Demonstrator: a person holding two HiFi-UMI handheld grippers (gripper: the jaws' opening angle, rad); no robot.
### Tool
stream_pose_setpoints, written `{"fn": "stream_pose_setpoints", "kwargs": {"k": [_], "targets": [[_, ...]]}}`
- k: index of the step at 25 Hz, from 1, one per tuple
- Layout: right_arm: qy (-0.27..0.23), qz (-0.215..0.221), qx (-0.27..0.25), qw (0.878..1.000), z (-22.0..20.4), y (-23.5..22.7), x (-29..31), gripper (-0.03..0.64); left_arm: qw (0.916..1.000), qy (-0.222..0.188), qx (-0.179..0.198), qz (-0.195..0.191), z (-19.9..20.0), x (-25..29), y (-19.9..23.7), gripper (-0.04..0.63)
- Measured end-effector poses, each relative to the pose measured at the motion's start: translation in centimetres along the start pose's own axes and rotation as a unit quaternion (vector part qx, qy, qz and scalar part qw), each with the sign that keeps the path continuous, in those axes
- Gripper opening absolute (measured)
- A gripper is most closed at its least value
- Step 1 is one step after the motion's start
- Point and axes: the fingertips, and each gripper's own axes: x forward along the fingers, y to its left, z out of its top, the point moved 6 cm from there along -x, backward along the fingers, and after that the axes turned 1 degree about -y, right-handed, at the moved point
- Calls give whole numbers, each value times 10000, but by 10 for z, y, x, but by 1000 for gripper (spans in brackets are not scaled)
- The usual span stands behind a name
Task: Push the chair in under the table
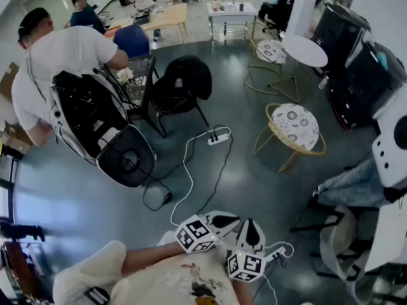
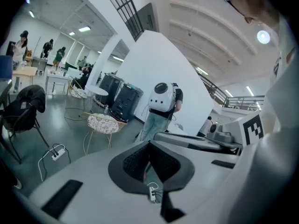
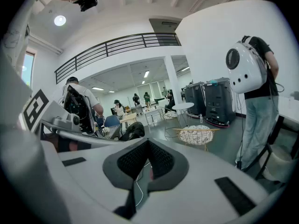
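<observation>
Both grippers are being held low at the near edge of the head view, side by side above the dark floor [image 1: 267, 183]; the left gripper [image 1: 227, 220] is being held with its jaws pressed together on nothing, and the right gripper [image 1: 250, 226] is likewise being held closed and empty, as each gripper view is showing. The chair [image 1: 291, 129], a gold wire frame shaped like a basket, is being shown standing free on the open floor, well ahead of the grippers and to their right; a patterned cushion [image 1: 295, 122] is being carried inside its basket seat. The round white table [image 1: 304, 50] is being shown farther back, well apart from that chair; a second wire chair [image 1: 270, 53], with the same kind of pad lying in it, is being shown just beside the table. A white power strip [image 1: 218, 138] is being shown lying on the floor between the grippers and a black chair [image 1: 181, 88] draped with dark cloth.
</observation>
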Motion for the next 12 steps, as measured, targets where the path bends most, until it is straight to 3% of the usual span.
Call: {"fn": "stream_pose_setpoints", "kwargs": {"k": [4, 12], "targets": [[-581, 511, 46, 9970, 35, 21, 78, 7, 9928, -561, 455, 955, 30, -18, 49, 9], [-382, 400, 111, 9984, 31, -21, 63, 8, 9920, -556, 501, 1013, 29, 24, 25, 9]]}}
